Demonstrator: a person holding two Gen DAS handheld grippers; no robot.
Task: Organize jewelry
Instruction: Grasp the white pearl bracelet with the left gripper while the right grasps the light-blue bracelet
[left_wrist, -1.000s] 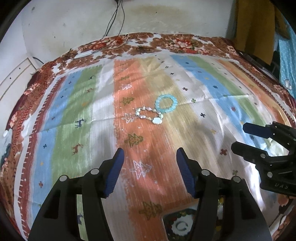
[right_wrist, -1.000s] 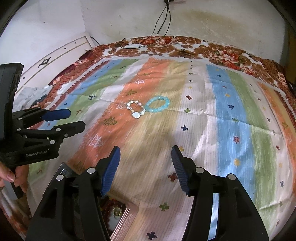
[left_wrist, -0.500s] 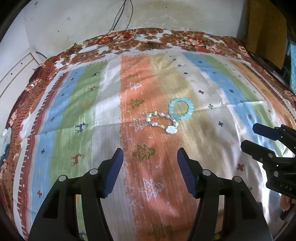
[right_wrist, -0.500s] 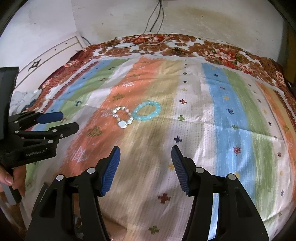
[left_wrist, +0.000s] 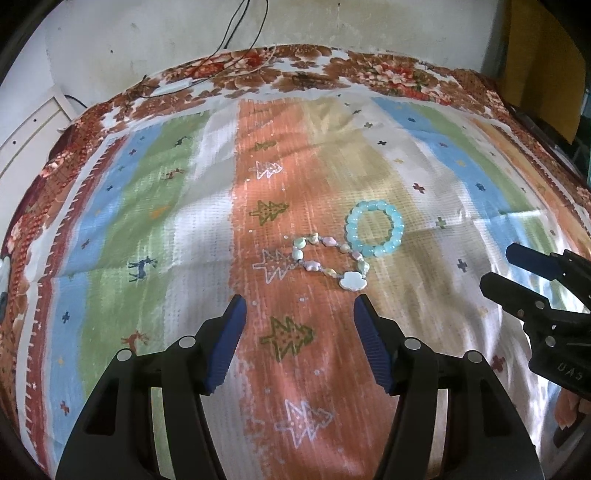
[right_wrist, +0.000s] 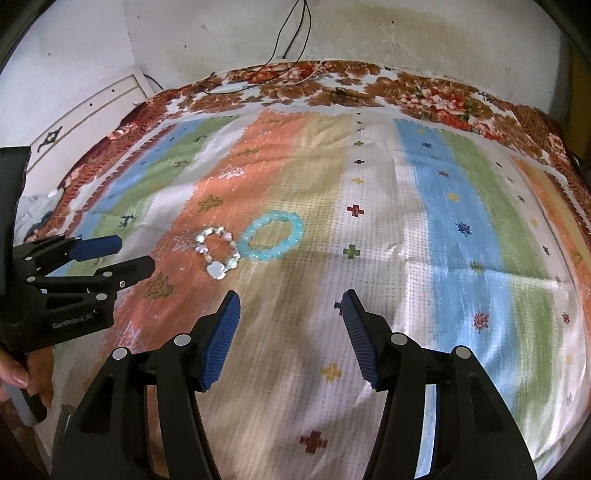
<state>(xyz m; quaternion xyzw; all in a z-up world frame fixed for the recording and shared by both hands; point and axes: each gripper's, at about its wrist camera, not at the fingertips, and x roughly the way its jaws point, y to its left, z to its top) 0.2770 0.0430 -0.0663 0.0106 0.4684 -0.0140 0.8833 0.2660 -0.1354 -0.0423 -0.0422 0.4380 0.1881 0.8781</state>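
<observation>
2 bracelets lie on the striped blanket (left_wrist: 207, 206) that covers the bed: a blue bead bracelet (left_wrist: 374, 233) and, touching its near-left edge, a pastel charm bracelet (left_wrist: 330, 261) with a white flower charm at its near end. The left tongs (left_wrist: 297, 314) hover just short of the charm bracelet, fingers wide apart and holding nothing. The right tongs (right_wrist: 290, 308) hang near the blue bracelet, likewise spread and holding nothing. This looks like the approach before a first pick-up. Next, the left tongs likely need to drop lower and straddle a bead strand, closing gently so the touching blue ring is not dragged along.
</observation>
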